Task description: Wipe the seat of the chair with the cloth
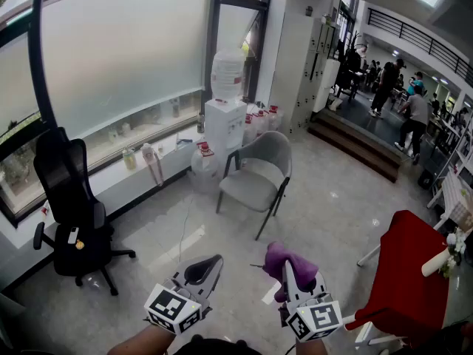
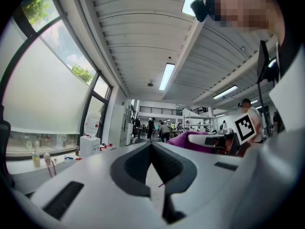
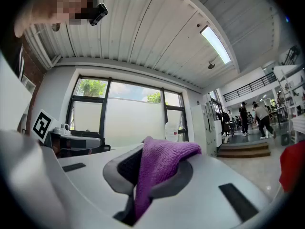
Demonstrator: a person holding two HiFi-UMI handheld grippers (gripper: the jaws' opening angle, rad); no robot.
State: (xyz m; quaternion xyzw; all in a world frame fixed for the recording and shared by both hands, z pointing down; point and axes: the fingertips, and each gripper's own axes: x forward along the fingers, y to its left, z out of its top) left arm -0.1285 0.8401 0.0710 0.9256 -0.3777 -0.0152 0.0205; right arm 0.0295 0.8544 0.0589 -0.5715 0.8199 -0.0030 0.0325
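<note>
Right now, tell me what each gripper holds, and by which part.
The right gripper is shut on the purple cloth, pinching a bunched fold; a wad pokes past its tips. The left gripper is shut on nothing.

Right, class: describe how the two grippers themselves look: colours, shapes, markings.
The left gripper and right gripper are alike: pale grey wedge-shaped shells tapering to the jaws, lined with dark grey pads. Dark slots mark each shell, and each carries a cube of black-and-white square markers at its rear.
</note>
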